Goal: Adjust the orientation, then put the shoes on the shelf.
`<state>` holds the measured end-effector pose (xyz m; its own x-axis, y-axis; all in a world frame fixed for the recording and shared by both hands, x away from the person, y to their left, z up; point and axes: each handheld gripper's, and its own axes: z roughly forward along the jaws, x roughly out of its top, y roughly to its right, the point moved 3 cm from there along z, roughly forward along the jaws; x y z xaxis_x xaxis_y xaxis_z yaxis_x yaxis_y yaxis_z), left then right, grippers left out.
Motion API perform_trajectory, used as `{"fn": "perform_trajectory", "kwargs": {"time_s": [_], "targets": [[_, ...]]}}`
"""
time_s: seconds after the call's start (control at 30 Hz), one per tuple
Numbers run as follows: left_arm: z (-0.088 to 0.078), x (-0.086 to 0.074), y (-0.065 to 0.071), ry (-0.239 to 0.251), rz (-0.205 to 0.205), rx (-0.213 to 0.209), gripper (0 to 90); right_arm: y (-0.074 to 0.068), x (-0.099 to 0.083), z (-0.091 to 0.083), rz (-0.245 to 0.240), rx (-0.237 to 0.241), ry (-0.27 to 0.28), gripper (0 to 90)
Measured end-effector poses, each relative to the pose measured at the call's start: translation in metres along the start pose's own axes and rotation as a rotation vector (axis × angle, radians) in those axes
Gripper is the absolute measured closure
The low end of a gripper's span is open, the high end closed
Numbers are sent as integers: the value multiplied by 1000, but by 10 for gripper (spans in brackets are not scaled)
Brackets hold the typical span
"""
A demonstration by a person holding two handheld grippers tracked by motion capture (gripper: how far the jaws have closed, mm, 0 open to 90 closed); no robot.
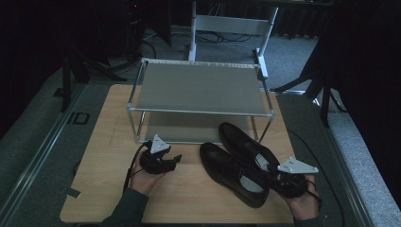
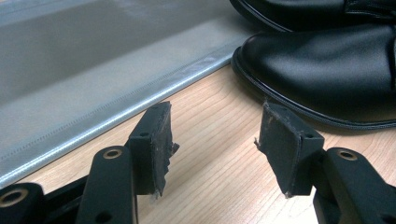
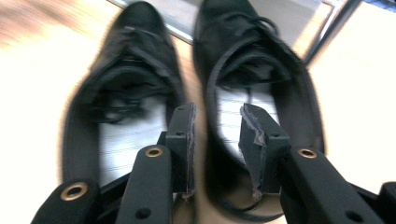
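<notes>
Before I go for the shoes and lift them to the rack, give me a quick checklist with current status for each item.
1. Right tongs open: ok, there is a gap between the pads.
2. Right tongs lined up on the pair of black shoes: ok, they sit over the adjoining inner sides at the heel end.
3. Shoes gripped: not ok, the pads press on nothing.
4. Left tongs open and free: ok, bare table between the pads, the nearest toe off to one side.
5. Rack top shelf free: ok.
6. Lower shelf free: cannot tell, partly hidden.
</notes>
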<state>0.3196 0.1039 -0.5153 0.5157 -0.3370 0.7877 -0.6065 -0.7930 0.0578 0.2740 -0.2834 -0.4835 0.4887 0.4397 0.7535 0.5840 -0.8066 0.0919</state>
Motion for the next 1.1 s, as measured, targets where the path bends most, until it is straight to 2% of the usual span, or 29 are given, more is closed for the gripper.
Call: {"fn": "perform_trajectory", "kwargs": {"time_s": [0.07,0.17,0.2,0.27,0.4,0.6,0.63,0.67,0.73,0.83,0.87,0.93,1.1], "targets": [[0,0,1,-1,6,-1,446,7,2,11,0,2,-34,673],[0,0,1,0,5,-1,445,10,5,29,-12,71,-99,715],[0,0,1,0,3,0,445,9,5,34,-24,84,-117,769],[0,0,0,0,-2,3,445,11,8,36,-16,120,-120,854],[-2,0,-1,3,-4,4,445,12,7,33,-26,120,-131,863],[-1,0,-1,2,-1,3,445,14,-2,24,-12,174,-118,855],[-1,0,-1,1,-1,4,445,15,-3,23,-7,185,-111,833],[0,0,-1,-1,1,4,445,15,-3,22,-1,179,-106,759],[1,0,0,1,-2,1,445,16,-3,19,-1,129,-110,660],[2,0,0,-6,1,-1,444,16,-2,7,22,101,-78,540],[3,-1,0,-7,1,-1,445,15,-2,4,40,117,-70,511],[3,-1,2,-6,1,-5,445,11,-2,-1,46,131,-63,474],[5,0,7,-8,12,-15,444,2,-1,4,-9,102,-109,403]]}}
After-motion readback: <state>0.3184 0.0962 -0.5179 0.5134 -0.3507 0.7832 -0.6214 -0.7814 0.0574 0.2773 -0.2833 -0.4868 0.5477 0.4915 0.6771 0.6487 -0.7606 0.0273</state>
